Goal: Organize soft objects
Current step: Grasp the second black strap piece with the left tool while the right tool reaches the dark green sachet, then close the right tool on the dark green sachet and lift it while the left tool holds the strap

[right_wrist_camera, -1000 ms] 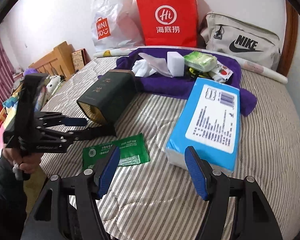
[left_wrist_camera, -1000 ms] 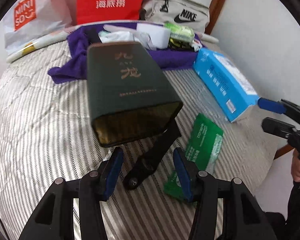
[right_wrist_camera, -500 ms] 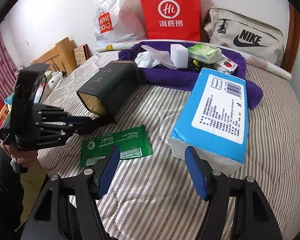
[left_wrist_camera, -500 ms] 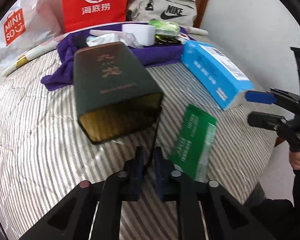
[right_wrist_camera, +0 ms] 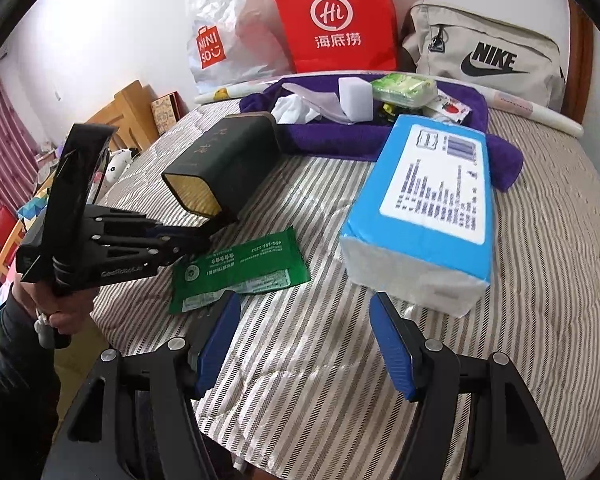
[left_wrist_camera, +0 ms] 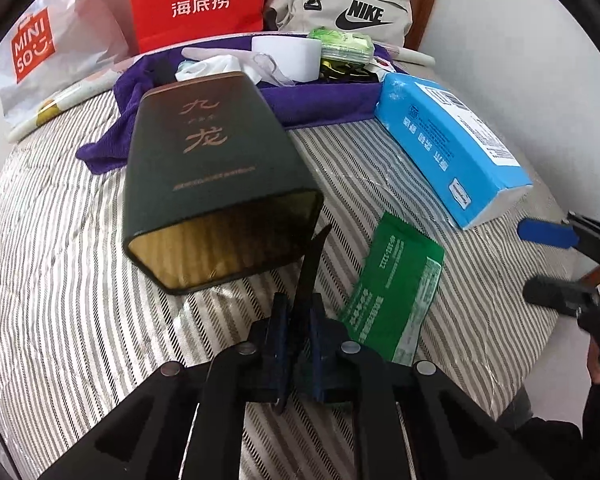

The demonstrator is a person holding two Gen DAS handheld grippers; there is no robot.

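Near the bed's front edge, left gripper [left_wrist_camera: 296, 320] clenched on box's thin black flap [left_wrist_camera: 310, 264], may slip; right gripper [right_wrist_camera: 306, 340] released.

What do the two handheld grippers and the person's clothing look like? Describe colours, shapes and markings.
Both grippers are black, angular linkage frames with silver pivot bolts and blue finger pads. The left gripper bears pale lettering on its side and a pistol-style handle. The sleeve is dark.

A home bedroom: a striped quilted bed [right_wrist_camera: 380, 360], wooden headboard [right_wrist_camera: 578, 40] at one o'clock, shopping bags [right_wrist_camera: 332, 16] at twelve.
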